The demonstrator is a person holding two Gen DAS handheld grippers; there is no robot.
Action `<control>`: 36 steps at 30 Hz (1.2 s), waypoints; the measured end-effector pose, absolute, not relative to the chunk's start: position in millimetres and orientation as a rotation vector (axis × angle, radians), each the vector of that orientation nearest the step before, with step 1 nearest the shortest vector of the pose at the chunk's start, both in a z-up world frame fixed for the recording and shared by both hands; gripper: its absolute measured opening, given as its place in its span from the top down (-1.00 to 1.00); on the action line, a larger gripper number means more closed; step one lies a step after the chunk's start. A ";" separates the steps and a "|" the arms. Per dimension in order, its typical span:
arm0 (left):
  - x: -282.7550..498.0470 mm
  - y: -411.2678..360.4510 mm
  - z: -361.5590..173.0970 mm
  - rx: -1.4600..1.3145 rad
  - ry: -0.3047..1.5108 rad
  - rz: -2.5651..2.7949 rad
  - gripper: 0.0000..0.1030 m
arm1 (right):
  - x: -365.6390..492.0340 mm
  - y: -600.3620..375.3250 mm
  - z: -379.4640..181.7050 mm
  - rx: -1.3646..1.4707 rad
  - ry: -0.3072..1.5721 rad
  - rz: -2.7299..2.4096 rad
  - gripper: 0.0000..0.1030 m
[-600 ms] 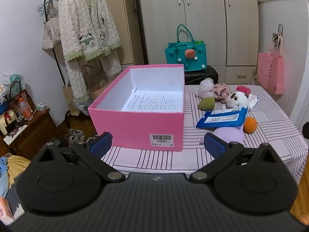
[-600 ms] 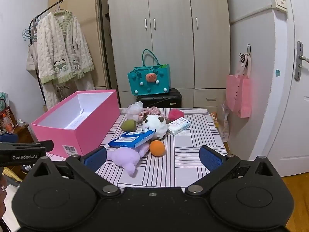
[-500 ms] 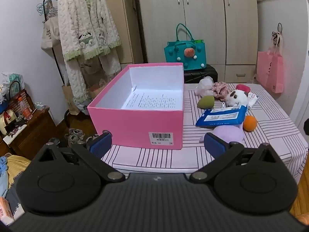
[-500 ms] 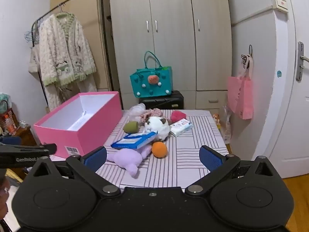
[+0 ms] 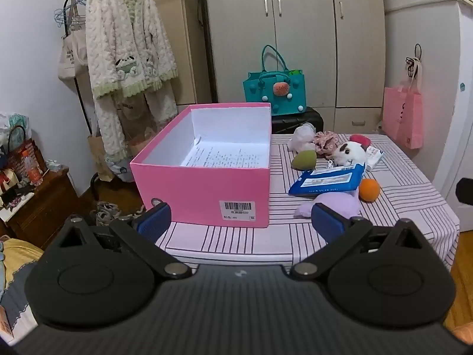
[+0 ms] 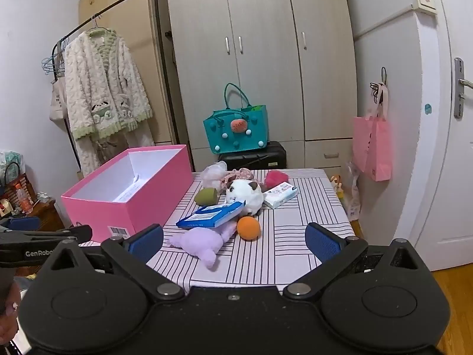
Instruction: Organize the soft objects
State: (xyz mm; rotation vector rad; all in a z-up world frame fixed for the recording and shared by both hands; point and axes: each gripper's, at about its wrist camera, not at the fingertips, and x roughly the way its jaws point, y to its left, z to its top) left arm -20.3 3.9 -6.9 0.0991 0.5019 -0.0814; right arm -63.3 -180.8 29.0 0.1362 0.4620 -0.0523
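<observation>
An open pink box [image 5: 204, 183] [image 6: 127, 201] with a printed sheet inside stands on the left of a striped table [image 5: 408, 183]. Right of it lie a purple plush [image 6: 204, 241], an orange ball [image 6: 249, 227], a blue packet [image 6: 211, 214], a white plush [image 6: 246, 193], a green sponge [image 6: 206, 196], a white tissue pack [image 6: 279, 196], a red puff [image 6: 273, 177] and pale fabric pieces [image 6: 214, 173]. My left gripper [image 5: 239, 219] is open and empty before the box. My right gripper [image 6: 235, 241] is open and empty before the table's near edge.
A teal bag [image 6: 236, 131] sits on a black case behind the table, before a wardrobe. A fluffy robe [image 5: 127, 59] hangs on a rack at the left. A pink bag [image 6: 372, 148] hangs at the right. A low wooden cabinet [image 5: 38, 207] stands at left.
Both grippers have drawn back and risen a little, so the table and box look slightly farther. Both stay open and nothing on the table has moved.
</observation>
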 end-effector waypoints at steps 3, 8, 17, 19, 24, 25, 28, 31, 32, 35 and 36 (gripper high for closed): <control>-19.8 2.4 -10.9 0.105 0.523 -0.089 -0.98 | -64.9 -180.0 27.6 0.116 0.468 -0.064 -1.00; -26.5 1.0 -12.0 0.102 0.532 -0.090 -0.98 | -67.8 -182.0 28.1 0.109 0.465 -0.065 -1.00; -24.4 3.2 -12.3 0.083 0.518 -0.068 -0.98 | -68.4 -186.3 23.6 0.109 0.468 -0.052 -1.00; -23.0 3.0 -11.8 0.078 0.519 -0.069 -0.99 | -67.6 -187.8 21.5 0.106 0.470 -0.056 -1.00; -21.2 2.4 -12.8 0.114 0.512 -0.057 -1.00 | -65.3 -191.0 18.2 0.115 0.486 -0.058 -1.00; -21.1 3.0 -13.5 0.115 0.513 -0.056 -1.00 | -65.3 -191.8 17.6 0.116 0.488 -0.057 -1.00; -19.3 4.6 -14.5 0.105 0.524 -0.062 -1.00 | -64.6 -192.4 16.1 0.121 0.492 -0.051 -1.00; -19.0 4.9 -14.9 0.108 0.524 -0.064 -1.00 | -63.6 -193.3 15.1 0.122 0.495 -0.043 -1.00; -18.7 4.5 -15.8 0.113 0.527 -0.067 -1.00 | -63.8 -192.8 14.5 0.123 0.494 -0.040 -1.00; -17.9 1.8 -18.6 0.128 0.535 -0.078 -1.00 | -63.6 -191.9 13.5 0.118 0.497 -0.036 -1.00; -17.8 0.8 -19.1 0.131 0.537 -0.082 -1.00 | -63.6 -191.1 13.0 0.115 0.498 -0.038 -1.00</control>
